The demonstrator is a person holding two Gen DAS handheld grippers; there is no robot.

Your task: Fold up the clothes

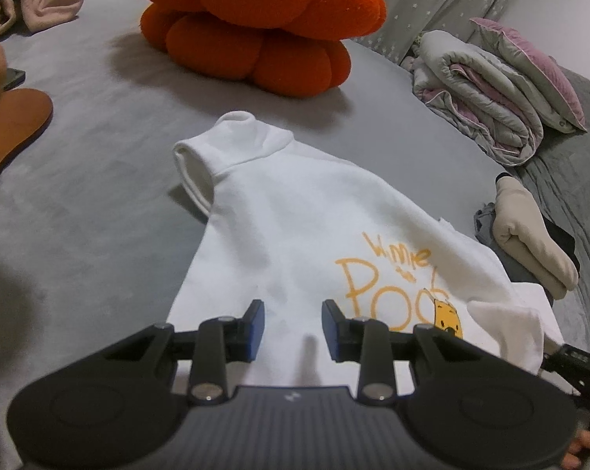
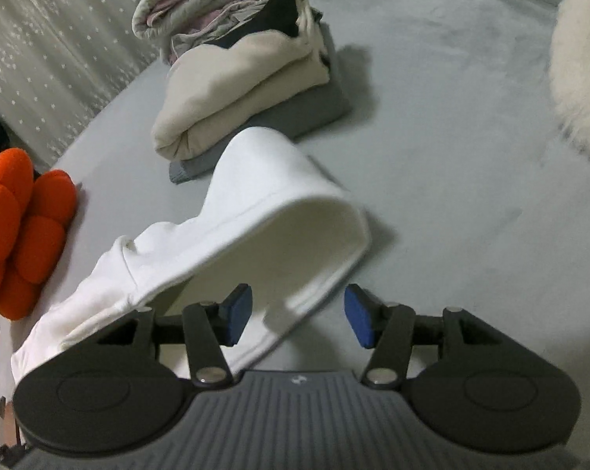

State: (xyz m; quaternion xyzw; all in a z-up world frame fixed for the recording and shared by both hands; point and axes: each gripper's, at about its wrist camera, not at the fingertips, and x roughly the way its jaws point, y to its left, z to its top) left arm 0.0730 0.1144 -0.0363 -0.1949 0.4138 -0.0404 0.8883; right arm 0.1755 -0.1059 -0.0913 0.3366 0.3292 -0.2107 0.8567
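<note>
Left wrist view has the white sweatshirt (image 1: 279, 211) lying flat on the grey bed (image 1: 99, 180), Pooh print up. Looks like thick fleece to me: soft, floppy, light, not slippery, so I'd pinch a hem or cuff. Left tool (image 1: 293, 327) hovers spread wide over its body, holding nothing. Right tool (image 2: 298, 315) gapes wide at the raised sleeve cuff (image 2: 295, 235), not gripping. No containers, just the folded pile (image 2: 248, 90) nearby.

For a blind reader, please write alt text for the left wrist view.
An open left gripper hovers over a white sweatshirt with orange lettering, spread on a grey bed. Behind it lie an orange cushion and a folded quilt.
</note>
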